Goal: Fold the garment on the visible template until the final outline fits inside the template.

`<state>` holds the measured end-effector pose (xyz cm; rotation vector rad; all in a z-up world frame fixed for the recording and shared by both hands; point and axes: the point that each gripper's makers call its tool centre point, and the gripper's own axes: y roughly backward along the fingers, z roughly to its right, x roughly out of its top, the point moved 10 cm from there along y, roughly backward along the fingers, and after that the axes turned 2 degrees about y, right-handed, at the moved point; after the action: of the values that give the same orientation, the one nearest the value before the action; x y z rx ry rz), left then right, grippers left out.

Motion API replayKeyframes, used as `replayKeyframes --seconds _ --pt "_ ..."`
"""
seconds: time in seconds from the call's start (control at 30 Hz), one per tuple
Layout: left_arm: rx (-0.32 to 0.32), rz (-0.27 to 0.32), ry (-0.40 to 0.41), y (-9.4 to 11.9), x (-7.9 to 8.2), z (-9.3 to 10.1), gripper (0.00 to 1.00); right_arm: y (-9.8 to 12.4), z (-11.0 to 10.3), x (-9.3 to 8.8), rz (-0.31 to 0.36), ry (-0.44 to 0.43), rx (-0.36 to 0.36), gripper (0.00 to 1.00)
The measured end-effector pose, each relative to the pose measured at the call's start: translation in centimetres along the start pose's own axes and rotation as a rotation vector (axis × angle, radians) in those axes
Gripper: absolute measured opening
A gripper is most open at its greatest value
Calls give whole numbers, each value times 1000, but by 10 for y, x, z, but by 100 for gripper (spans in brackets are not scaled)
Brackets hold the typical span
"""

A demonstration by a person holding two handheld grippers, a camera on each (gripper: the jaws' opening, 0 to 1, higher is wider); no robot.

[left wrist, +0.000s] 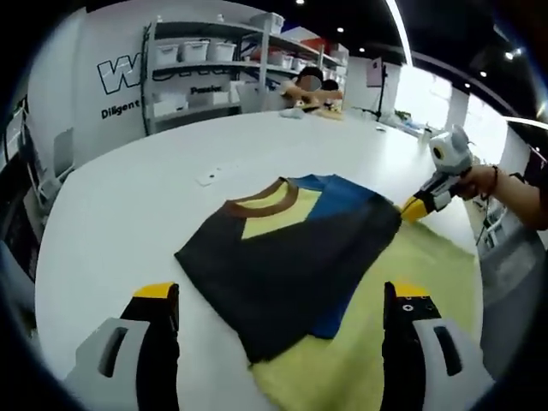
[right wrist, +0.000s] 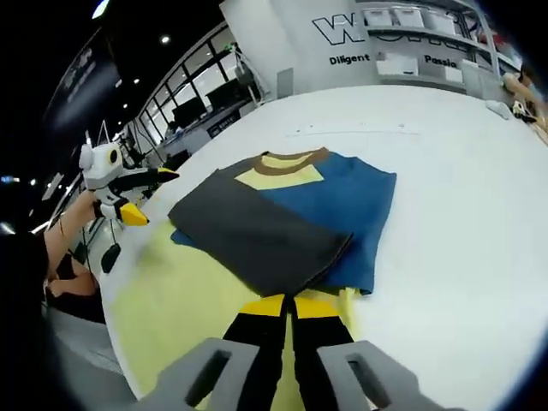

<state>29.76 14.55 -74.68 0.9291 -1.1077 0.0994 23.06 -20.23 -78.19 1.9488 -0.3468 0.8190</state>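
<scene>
A garment (left wrist: 282,257) with dark grey, blue and yellow panels and a brown collar lies folded on a yellow-green template mat (left wrist: 428,265) on the white table. My left gripper (left wrist: 282,317) hovers open over its near edge, jaws wide apart and empty. A hand holds my right gripper (left wrist: 411,208) at the garment's right corner. In the right gripper view the garment (right wrist: 291,223) lies ahead on the template mat (right wrist: 171,300). My right gripper (right wrist: 291,306) is shut, pinching the grey layer's near edge. The left gripper (right wrist: 141,195) stands open at the left, apart from the cloth.
The white table (left wrist: 128,197) stretches far to the left and back. A small white tag (left wrist: 205,178) lies beyond the garment. Shelves with bins (left wrist: 205,60) stand behind, and a person (left wrist: 312,86) sits at the far end. The table edge (right wrist: 116,282) runs beside the mat.
</scene>
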Motion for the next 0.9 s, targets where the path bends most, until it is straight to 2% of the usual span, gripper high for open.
replayKeyframes --seconds 0.3,0.33,0.37,0.43,0.6,0.67,0.73,0.8,0.9 --pt "0 -9 17 14 -12 16 99 -1 0 -5 -44 -20 -27 0" --pt "-14 3 48 21 -18 24 99 -1 0 -5 -42 -39 -43 0" --pt "-13 -2 48 26 -24 31 99 -1 3 -4 -50 -7 -90 0" --pt "-12 -10 50 31 -29 37 99 1 5 -5 -78 21 -139 0" --pt "-10 -22 72 46 -41 51 99 11 1 -4 -50 -36 -101 0" --pt "-8 -19 78 50 -44 55 99 15 -2 -4 -39 -40 -99 7" --pt "1 -20 83 54 -47 59 99 23 -11 0 9 -59 -71 19" --pt "7 -16 87 58 -48 62 99 29 -16 1 17 -53 -59 30" --pt "8 1 102 63 -49 69 99 38 -26 3 29 -37 -38 39"
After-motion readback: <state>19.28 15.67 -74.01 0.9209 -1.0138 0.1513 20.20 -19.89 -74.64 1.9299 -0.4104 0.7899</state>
